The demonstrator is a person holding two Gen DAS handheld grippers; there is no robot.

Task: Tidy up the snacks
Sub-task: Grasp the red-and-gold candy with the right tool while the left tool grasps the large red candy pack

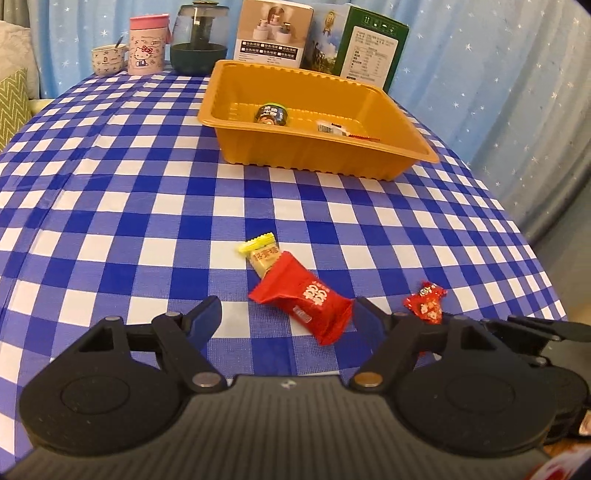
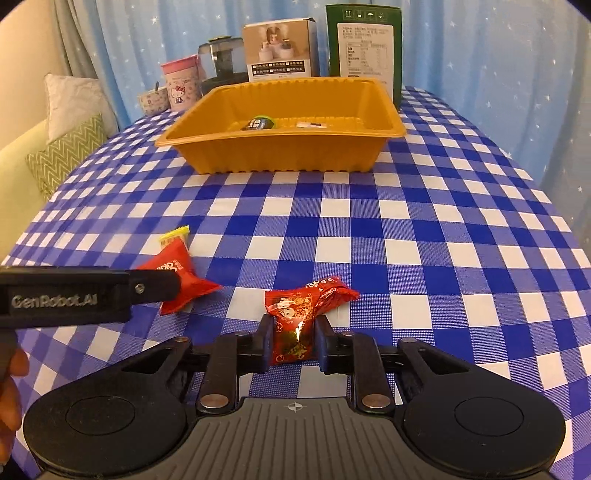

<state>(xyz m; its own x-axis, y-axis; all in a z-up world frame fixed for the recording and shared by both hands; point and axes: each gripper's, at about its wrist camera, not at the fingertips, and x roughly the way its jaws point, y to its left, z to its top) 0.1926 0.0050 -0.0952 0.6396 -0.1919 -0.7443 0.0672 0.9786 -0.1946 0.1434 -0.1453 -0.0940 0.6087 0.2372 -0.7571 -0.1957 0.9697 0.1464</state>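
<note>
Clenched in the right tool [image 2: 293, 341]: small red candy [image 2: 299, 317], long axis pointing toward the orange tray [image 2: 207, 147], straight ahead at upper centre. Left tool [image 1: 286, 314] released, straddling the red packet [image 1: 303, 299].

table, checked cloth [image 1: 110, 206] | orange tray [image 1: 402, 155] at back | behind tray: mug [image 1: 107, 59], pink cup [image 1: 147, 44], jar [image 1: 199, 40], two boxes [image 1: 273, 33] | before tray: red packet [image 1: 306, 299] overlapping yellow packet [image 1: 260, 254]

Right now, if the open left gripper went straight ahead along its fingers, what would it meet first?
Most likely the large red snack packet, lying between the spread fingers of the left gripper, with the yellow-ended candy bar just beyond, partly under it. Depth is uncertain, so it may pass above them.
</note>
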